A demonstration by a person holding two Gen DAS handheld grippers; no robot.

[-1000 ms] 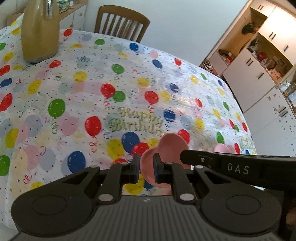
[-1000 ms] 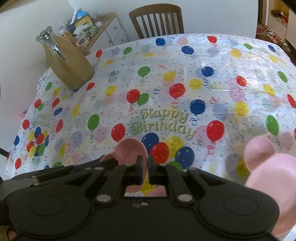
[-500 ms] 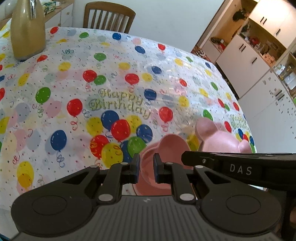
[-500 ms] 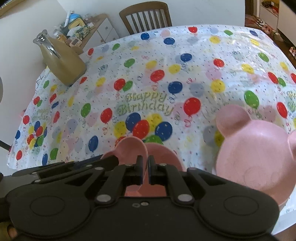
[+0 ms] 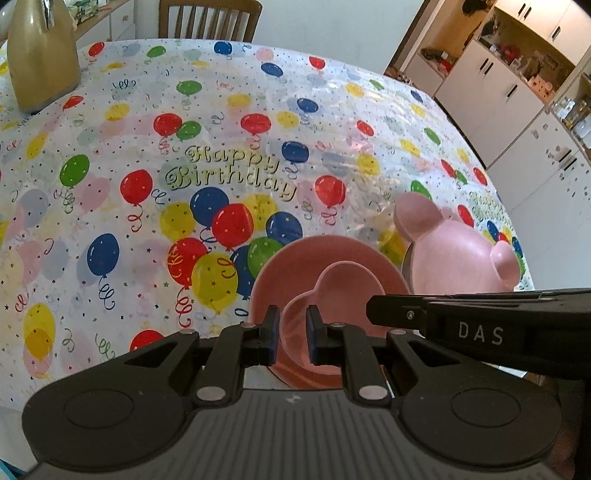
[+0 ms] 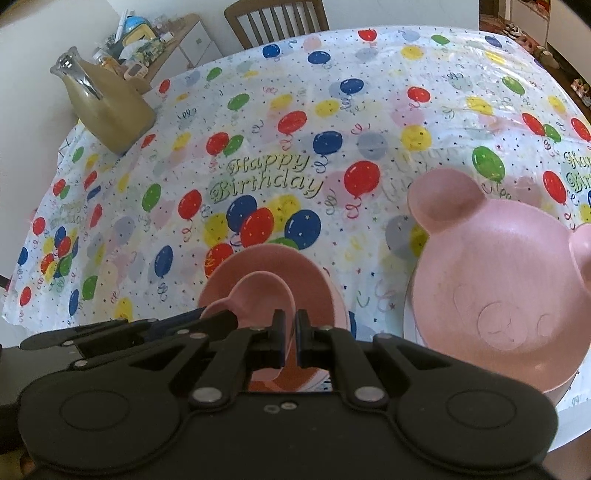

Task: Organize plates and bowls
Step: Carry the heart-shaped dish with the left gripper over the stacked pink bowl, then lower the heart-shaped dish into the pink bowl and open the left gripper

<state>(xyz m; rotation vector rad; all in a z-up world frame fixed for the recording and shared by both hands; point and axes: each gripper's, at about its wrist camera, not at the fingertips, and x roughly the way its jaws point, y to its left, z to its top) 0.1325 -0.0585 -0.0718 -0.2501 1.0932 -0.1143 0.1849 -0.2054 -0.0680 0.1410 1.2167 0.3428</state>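
Both grippers hold one small pink bear-eared dish (image 5: 343,277) (image 6: 262,291). My left gripper (image 5: 293,325) is shut on its near rim. My right gripper (image 6: 290,332) is shut on the rim beside it. The dish hangs just over a round pink bowl (image 5: 376,266) (image 6: 295,258) that sits near the table's front edge. Whether dish and bowl touch I cannot tell. To the right lies a large pink bear-shaped plate (image 5: 458,254) (image 6: 498,288) with a white rim showing under it.
The table wears a balloon "Happy Birthday" cloth (image 5: 221,129). A gold jug (image 5: 40,55) (image 6: 107,110) stands at the far left. A wooden chair (image 5: 210,18) is behind the table, and white cabinets (image 5: 498,92) line the right side.
Both grippers carried the small dish toward the table's near right and a little lower. The round bowl came into view under it, and the large bear plate now looms closer.
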